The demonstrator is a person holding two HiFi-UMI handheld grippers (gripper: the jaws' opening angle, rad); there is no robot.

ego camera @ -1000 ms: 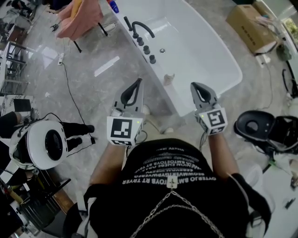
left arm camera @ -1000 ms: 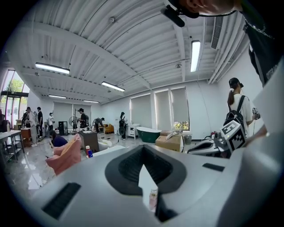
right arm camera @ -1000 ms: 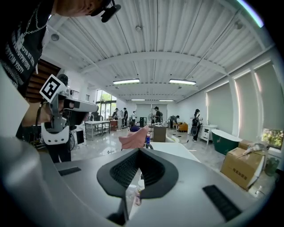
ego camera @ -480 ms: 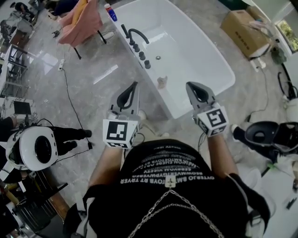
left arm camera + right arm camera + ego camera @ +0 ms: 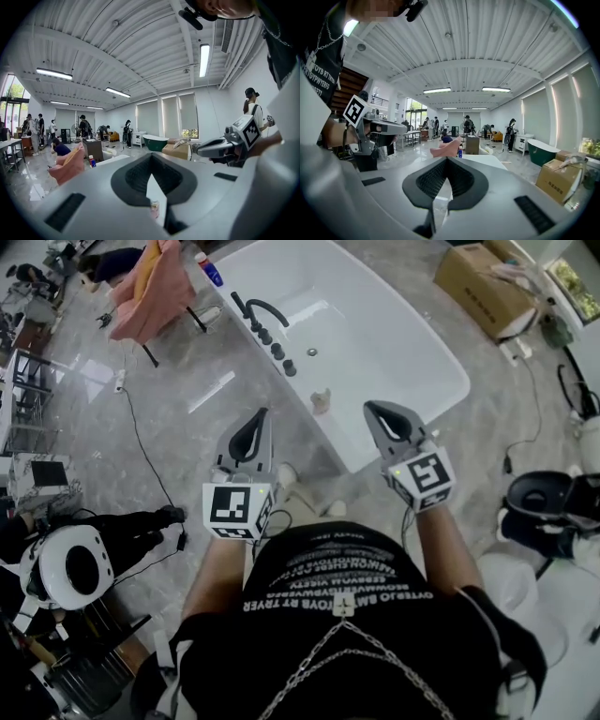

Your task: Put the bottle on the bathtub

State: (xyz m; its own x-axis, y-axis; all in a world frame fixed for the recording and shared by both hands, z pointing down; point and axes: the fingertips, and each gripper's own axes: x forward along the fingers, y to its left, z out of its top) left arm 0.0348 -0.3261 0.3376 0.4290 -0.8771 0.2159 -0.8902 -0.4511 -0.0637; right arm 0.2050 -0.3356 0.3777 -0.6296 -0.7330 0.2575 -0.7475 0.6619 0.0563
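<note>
While you hold both arms out, the big white bathtub [image 5: 394, 329] sits at one o'clock. Your left gripper [image 5: 262, 415] and right gripper [image 5: 371, 408] are both squeezed together (their tips touch). The little bottle [image 5: 322, 401] stands on the tub's edge at twelve o'clock.

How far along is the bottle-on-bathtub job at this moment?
Done: the small bottle stands on the rim of the bathtub. In hand: nothing; the left gripper and right gripper are both shut and empty, held short of the tub. Left: nothing that shows.
</note>
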